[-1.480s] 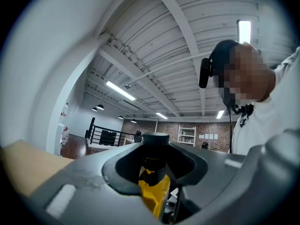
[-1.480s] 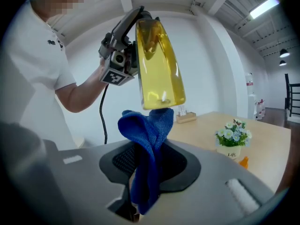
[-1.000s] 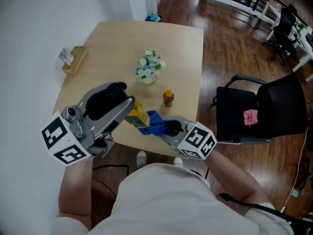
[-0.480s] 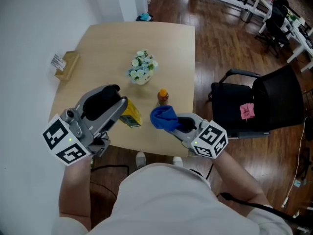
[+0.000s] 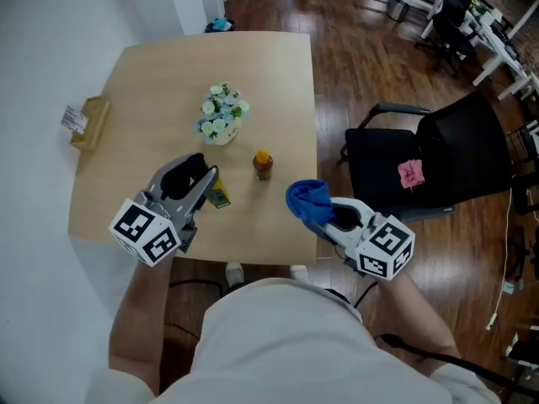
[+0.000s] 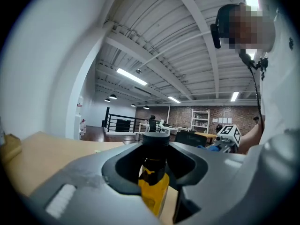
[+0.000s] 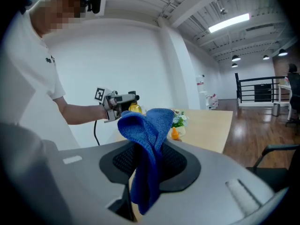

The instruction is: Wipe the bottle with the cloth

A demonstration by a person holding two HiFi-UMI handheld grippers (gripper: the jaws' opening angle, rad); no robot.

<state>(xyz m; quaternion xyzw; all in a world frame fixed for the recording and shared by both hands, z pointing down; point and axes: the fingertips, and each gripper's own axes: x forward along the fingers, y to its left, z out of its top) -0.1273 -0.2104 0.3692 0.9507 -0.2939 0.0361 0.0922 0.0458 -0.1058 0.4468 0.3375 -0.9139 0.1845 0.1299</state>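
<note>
Blue microfibre cloth [image 7: 147, 130] and yellow, black-capped bottle [image 6: 153, 189] held well apart.
Right gripper [image 5: 324, 217] pinches the cloth; left gripper [image 5: 210, 188] grips the bottle's neck over the wooden table [image 5: 152, 91]. Risk: rubbing pressure could twist the bottle in that narrow hold.

A pale wooden bench [image 5: 278, 82] stands against a plain white wall [image 5: 42, 49] on a dark, glossy plank floor [image 5: 362, 66]. Just beside the bench's right edge is a black office chair [image 5: 463, 158] with armrests, and a small pink item [image 5: 410, 173] lies on its seat. Farther off, white desks [image 5: 497, 53] with dark chairs line the far side. The left gripper view shows a white beamed ceiling [image 6: 187, 41] with strip lights [image 6: 131, 77], a black railing [image 6: 123, 124], a white shelf unit [image 6: 200, 121] and a brick back wall [image 6: 225, 114].
</note>
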